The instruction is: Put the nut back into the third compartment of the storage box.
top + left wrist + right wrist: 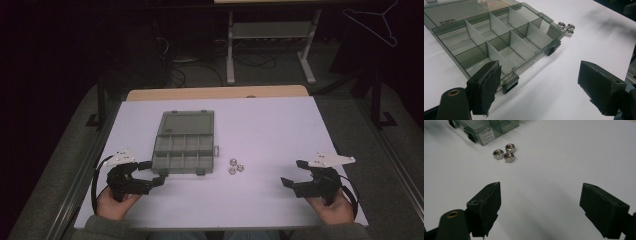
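A grey see-through compartment box (184,154) lies open on the white table, its lid (186,123) folded flat toward the far side. In the left gripper view the box (499,42) has several empty compartments. Three metal hex nuts (235,166) sit together just right of the box; they appear as nuts (566,27) and nuts (505,152) in the gripper views. My left gripper (156,172) stands open at the box's near left corner, one pad (486,87) close to a latch. My right gripper (292,173) is open with nothing in it, well right of the nuts, jaws toward them (540,186).
The white table (270,125) has a wooden strip (215,93) along its far edge. Beyond it stand a desk frame (270,45) and cables on a dark floor. A wire hanger (375,22) hangs at upper right. A box corner with a label (485,135) shows.
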Available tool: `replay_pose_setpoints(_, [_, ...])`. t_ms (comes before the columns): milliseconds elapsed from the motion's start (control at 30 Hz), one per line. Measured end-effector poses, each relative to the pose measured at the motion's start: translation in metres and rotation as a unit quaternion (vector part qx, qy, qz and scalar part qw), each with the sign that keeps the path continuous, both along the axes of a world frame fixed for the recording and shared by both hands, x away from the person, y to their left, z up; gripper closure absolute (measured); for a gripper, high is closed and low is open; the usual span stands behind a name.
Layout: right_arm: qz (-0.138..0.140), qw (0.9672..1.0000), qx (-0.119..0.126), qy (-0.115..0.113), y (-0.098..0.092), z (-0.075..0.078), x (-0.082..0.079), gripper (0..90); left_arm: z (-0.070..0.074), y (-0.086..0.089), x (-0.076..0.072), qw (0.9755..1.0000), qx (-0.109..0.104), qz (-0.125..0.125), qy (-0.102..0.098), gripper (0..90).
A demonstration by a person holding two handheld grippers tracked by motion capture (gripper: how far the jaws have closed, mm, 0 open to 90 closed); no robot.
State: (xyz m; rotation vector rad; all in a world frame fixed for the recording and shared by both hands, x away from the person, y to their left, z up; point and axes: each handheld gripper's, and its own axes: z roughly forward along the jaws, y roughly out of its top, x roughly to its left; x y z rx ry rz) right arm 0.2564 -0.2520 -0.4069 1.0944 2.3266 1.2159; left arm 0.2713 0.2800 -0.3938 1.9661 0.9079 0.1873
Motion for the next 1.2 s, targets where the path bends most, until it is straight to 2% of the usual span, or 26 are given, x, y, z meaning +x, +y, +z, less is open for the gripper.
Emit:
replay_pose_setpoints(467, [0.005, 1.0000, 0.002, 0.004, 0.002, 0.000, 0.003, 16.1, 0.001, 0.001, -0.001, 1.0000, -0.001, 0.001, -0.002, 17.7])
replay_pose_setpoints(600, [0.011, 0.9998, -0.001, 0.015, 0.005, 0.000, 0.008, 15.4, 0.000, 0.001, 0.000, 1.0000, -0.001, 0.001, -0.003, 17.7])
replay_pose_setpoints(800, [0.028, 0.9992, -0.016, 0.024, 0.015, 0.008, 0.022, 16.7, 0.000, 0.000, 0.000, 1.0000, -0.002, 0.003, -0.003, 17.7])
replay_pose_setpoints(900, [0.045, 0.9981, -0.032, 0.026, 0.026, 0.011, 0.032, 17.8, 0.000, 0.000, 0.000, 1.0000, -0.001, 0.003, -0.003, 17.7])
replay_pose_setpoints(1000, [0.061, 0.9965, -0.046, 0.035, 0.040, 0.014, 0.044, 18.7, 0.000, 0.000, 0.000, 1.0000, -0.003, 0.003, -0.003, 17.7])
replay_pose_setpoints(1200, [0.086, 0.9933, -0.056, 0.052, 0.056, 0.019, 0.065, 20.3, 0.001, 0.000, 0.001, 1.0000, -0.004, 0.003, -0.004, 17.7])
